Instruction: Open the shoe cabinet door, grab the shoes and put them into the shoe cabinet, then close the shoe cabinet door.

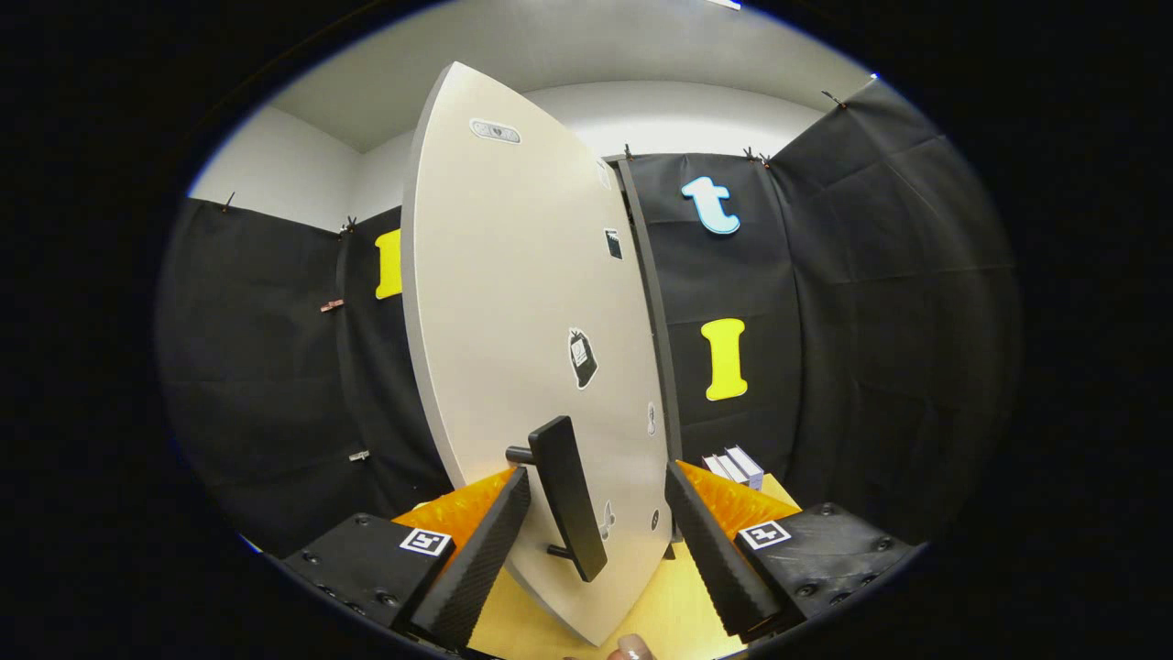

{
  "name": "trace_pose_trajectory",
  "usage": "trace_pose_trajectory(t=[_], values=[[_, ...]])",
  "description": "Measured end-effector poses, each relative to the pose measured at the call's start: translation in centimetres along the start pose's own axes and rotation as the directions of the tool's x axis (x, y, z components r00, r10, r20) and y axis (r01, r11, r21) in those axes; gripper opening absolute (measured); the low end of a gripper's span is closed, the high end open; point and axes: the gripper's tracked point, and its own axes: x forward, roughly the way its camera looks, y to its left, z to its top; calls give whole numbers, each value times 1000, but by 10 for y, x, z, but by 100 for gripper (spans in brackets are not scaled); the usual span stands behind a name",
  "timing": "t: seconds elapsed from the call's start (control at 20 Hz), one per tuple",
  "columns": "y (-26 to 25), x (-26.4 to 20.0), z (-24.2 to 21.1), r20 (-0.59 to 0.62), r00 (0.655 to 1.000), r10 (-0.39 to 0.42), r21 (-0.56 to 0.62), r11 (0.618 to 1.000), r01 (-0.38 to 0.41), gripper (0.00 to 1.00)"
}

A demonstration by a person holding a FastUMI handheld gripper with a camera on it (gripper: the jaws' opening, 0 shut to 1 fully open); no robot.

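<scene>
The gripper [596, 541] has its fingers spread wide, straddling the dark bar handle [568, 495] on the pale shoe cabinet door [513, 321], touching nothing. For a clean pull or push, centre the handle between the pads, then close squarely before swinging

The gripper [597, 522] stood with its fingers spread wide, the dark bar handle [568, 495] of the pale cabinet door [513, 302] between them and touching neither. The door rose just ahead of the fingers, bearing small stickers [583, 357]. Beyond the right finger, small white boxes [735, 466] lay on a yellow surface [669, 610].
</scene>
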Motion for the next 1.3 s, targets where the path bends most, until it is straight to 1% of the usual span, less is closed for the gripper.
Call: trace_pose_trajectory(t=[0.25, 0.5, 0.7, 0.8, 0.9, 0.95, 1.3], values=[[30, 22, -6, 2, 1000, -21, -2, 1000, 21, 98], [69, 49, -20, -22, 1000, 14, -15, 1000, -14, 98], [93, 56, -22, -15, 999, 48, -16, 999, -49, 98], [100, 58, -24, -21, 998, 63, -19, 998, -64, 98], [102, 55, -25, -22, 998, 65, -30, 997, -65, 100], [104, 54, -24, -19, 998, 67, -32, 997, -68, 98], [107, 50, -24, -24, 997, 73, -44, 996, -74, 98]])
